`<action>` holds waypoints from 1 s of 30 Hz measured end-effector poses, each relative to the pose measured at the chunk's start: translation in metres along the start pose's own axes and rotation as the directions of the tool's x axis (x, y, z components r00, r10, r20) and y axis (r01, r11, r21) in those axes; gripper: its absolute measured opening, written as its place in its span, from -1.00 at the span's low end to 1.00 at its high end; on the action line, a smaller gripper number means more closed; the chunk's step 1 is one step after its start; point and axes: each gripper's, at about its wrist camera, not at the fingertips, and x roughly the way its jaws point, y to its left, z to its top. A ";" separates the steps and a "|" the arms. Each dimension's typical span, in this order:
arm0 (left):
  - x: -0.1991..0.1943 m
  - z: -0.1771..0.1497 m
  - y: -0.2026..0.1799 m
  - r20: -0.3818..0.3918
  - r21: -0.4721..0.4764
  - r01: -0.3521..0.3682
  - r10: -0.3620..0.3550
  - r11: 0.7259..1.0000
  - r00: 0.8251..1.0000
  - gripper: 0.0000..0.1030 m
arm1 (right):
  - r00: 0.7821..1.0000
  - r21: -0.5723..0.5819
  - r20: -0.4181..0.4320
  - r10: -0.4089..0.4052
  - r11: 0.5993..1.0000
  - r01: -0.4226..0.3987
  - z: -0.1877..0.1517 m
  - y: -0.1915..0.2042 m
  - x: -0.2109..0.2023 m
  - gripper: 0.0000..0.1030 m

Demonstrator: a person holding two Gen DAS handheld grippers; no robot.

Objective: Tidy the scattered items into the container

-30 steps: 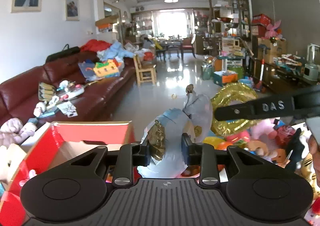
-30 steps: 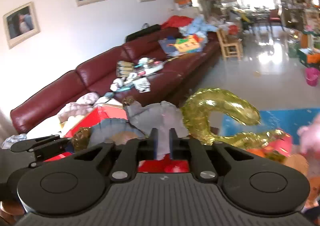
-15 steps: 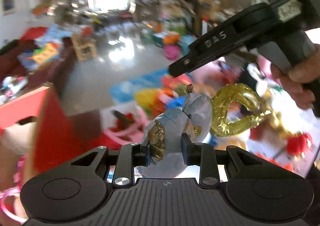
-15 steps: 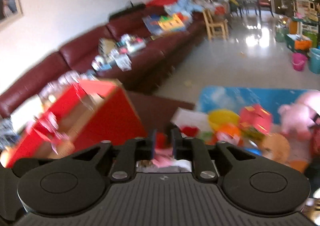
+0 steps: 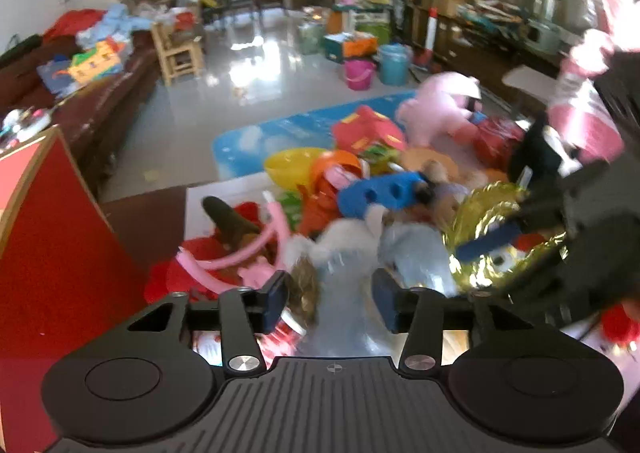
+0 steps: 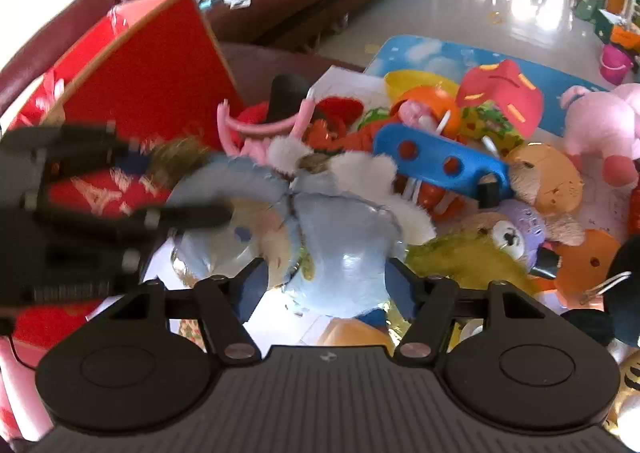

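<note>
We see our left tongs [image 5: 330,303] spread wide, the pale blue foil balloon with white fur trim [image 5: 352,265] lying loose between the pads and not pinched. Our right tongs [image 6: 322,285] are parted as well, straddling the same balloon [image 6: 340,249] from their own view — the foil bulges between the fingers, and we cannot tell whether they touch it. The balloon rests on the heap of toys, with the crinkled gold foil balloon [image 5: 488,229] at its 3 o'clock in the left view. The red cardboard box [image 6: 132,65] — the container — stands at 10 o'clock in the right view, its wall just beside the pile. A blue plastic piece with round holes [image 6: 436,161] lies at 1 o'clock, and a pink plush pig [image 6: 600,125] sits at 2 o'clock.
</note>
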 end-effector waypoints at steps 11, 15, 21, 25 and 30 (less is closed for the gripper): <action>-0.019 -0.046 0.015 -0.011 -0.100 0.012 -0.013 0.995 1.000 0.62 | 0.998 0.010 0.005 -0.067 0.998 0.067 0.009 -0.014 0.008 0.28; -0.005 -0.061 -0.004 -0.061 -0.034 0.007 -0.009 0.999 0.998 0.67 | 0.998 0.014 0.016 -0.053 0.999 0.053 0.018 -0.016 0.008 0.36; 0.024 -0.056 -0.012 -0.071 -0.059 -0.003 -0.001 0.998 0.997 0.40 | 0.999 0.029 -0.010 -0.051 0.998 0.051 0.014 -0.015 0.008 0.44; 0.028 -0.049 -0.001 -0.070 -0.108 0.010 -0.018 0.994 0.997 -0.01 | 0.998 0.048 -0.015 -0.056 0.997 0.056 -0.003 -0.024 -0.002 0.45; 0.031 -0.048 0.002 -0.071 -0.126 0.005 -0.015 0.992 0.997 0.32 | 0.995 0.100 -0.020 -0.098 0.990 0.100 -0.007 -0.046 0.006 0.54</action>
